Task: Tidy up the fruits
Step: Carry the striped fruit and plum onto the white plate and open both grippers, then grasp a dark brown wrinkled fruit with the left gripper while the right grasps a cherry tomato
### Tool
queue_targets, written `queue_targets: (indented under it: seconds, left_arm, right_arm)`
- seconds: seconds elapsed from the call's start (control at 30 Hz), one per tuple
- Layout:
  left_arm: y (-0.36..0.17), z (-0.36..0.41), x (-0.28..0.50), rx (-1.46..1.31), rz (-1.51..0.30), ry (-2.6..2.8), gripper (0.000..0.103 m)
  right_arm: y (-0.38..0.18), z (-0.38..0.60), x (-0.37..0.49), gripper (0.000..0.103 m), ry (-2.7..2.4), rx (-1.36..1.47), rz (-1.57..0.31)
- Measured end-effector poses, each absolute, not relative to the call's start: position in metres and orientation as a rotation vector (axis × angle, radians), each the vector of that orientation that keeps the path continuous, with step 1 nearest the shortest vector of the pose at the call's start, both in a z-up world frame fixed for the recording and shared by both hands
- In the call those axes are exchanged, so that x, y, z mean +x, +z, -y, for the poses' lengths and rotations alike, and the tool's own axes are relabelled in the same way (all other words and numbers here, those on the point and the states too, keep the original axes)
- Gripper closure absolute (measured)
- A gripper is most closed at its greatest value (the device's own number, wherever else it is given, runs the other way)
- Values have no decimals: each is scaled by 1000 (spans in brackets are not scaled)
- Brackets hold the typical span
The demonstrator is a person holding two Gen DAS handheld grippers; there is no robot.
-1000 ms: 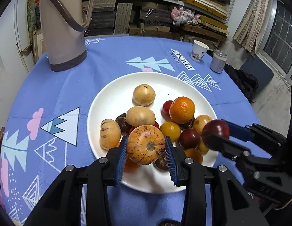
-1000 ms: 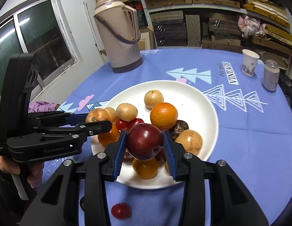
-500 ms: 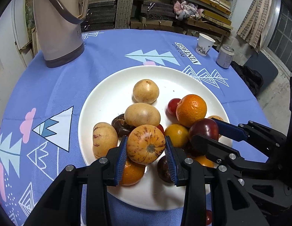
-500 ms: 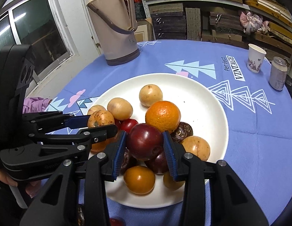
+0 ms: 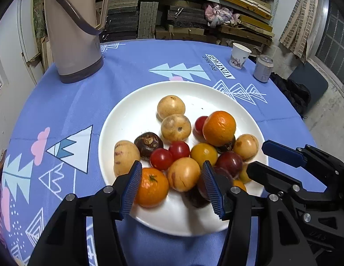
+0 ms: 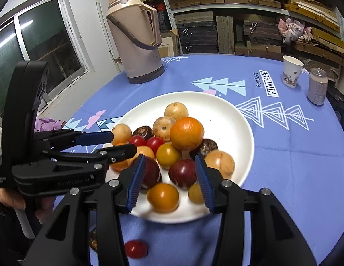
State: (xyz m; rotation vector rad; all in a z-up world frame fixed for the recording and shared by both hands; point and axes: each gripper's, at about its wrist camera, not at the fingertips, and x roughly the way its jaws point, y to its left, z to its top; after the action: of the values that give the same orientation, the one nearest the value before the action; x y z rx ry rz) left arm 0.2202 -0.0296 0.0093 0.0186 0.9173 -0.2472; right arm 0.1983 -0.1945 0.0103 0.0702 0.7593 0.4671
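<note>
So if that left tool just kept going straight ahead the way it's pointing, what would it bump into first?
Probably the striped yellow fruit sitting between the open fingers of the left tool, with the orange tangerine right beside it on the white plate. Depth is hard to judge here.

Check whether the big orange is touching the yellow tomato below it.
Touching. In the right wrist view the big orange rests directly against the top of the yellow tomato, with no plate showing between them.

A dark fruit (image 6: 93, 241) off the plate — mostly hidden behind the right tool (image 6: 169, 180).
</note>
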Motion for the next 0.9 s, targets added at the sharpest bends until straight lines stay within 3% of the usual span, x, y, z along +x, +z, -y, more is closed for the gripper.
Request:
queue_targets:
  seconds: [0.37,0.43,0.5,0.73,0.87,0.9]
  left_arm:
    - [15,29,188,36,-907,-247,44]
    - [15,27,180,38,-905,-243,37]
    - [15,23,171,43,-894,-226,31]
    - [10,9,137,42,-882,-214,31]
    - [1,3,126,40,-906,-217,30]
    - [-2,2,124,36,-914,-220,30]
  right_arm:
    - [8,218,149,49,434,94,-758]
    - [5,220,141,49,438,88,-764]
    - [-2,217,131,49,451,68,-779]
    - [-36,179,110,49,502,-40,-856]
    - [-45,162,106,52,516,-92,-865]
    - [-45,160,107,57,513,-98,-867]
